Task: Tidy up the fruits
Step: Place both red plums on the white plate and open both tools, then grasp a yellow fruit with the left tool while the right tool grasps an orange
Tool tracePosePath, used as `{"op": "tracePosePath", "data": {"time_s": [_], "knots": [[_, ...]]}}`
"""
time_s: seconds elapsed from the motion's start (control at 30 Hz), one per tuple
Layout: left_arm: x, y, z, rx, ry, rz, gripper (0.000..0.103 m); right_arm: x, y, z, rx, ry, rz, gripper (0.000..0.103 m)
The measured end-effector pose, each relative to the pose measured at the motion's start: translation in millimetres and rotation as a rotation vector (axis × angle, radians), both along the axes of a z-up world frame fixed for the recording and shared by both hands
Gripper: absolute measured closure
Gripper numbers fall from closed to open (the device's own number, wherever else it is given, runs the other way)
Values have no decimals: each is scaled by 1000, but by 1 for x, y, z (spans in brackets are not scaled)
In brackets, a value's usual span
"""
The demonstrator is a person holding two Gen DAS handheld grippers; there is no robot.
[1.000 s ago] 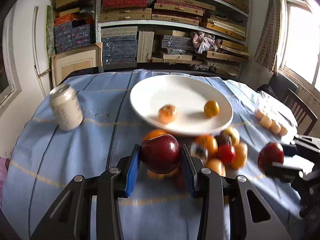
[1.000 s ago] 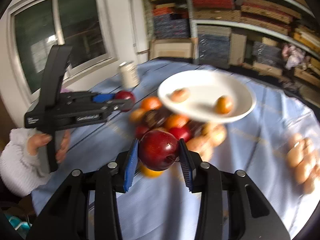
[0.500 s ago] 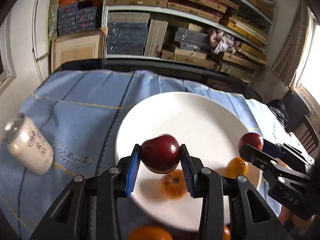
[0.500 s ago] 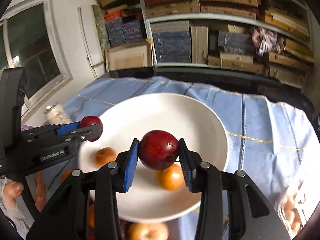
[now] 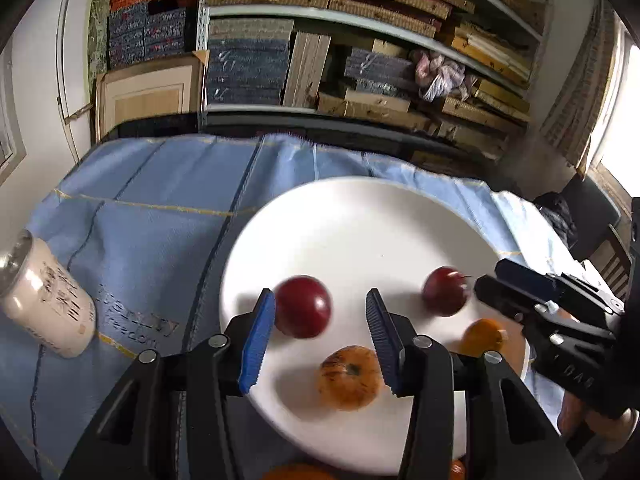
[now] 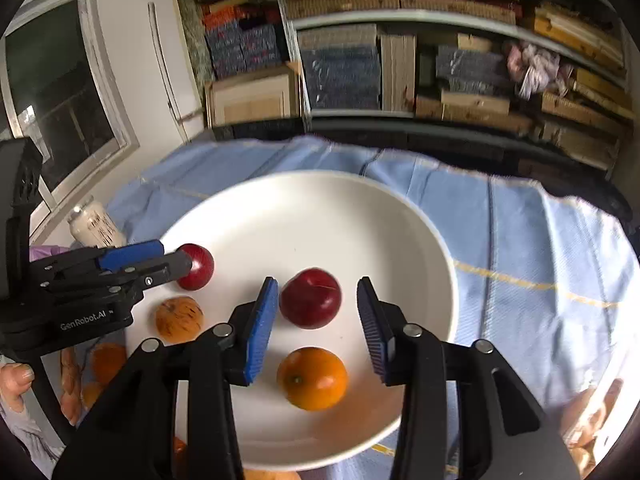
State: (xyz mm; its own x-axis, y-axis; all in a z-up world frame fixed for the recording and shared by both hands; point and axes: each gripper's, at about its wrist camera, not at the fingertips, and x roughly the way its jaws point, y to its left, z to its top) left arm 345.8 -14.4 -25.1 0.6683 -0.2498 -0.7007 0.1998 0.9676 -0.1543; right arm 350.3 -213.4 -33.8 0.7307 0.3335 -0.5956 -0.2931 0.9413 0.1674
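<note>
Both hand-held grippers' jaws, left and right, have just been parted; the freed dark red apples could be rolled off the shallow white plate.

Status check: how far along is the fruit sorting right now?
Done: a speckled orange, a plain orange, a left apple and a right apple sit on the white plate. In hand: nothing gripped. The left claw, whose jaws have just been opening, and the right claw each stand open around their apple. Left: loose oranges off the plate.
</note>
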Motion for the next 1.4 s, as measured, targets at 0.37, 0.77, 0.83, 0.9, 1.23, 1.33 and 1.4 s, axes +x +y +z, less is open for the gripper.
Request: {"op": "tracePosePath", "data": {"time_s": [0.37,0.77,0.83,0.9,1.23,1.33,1.4], "knots": [[-84,23,43,69,-108,6,44,-142,-5,79,84,-240,117,40],[-164,40,-22,126,-67,-6,36,-219,-5,3,22,-277,144,20],[-162,42,-24,113,-59,-16,36,-210,-7,-5,40,-220,150,20],[-159,41,-28,121,-52,-24,36,-204,-7,-11,62,-180,156,20],[-147,36,-40,150,-38,-18,27,-196,8,-25,70,-91,206,20],[-142,35,-41,161,-41,-6,20,-194,10,-28,65,-82,206,20],[-139,37,-42,159,-34,-2,16,-194,9,-28,65,-77,204,20]]}}
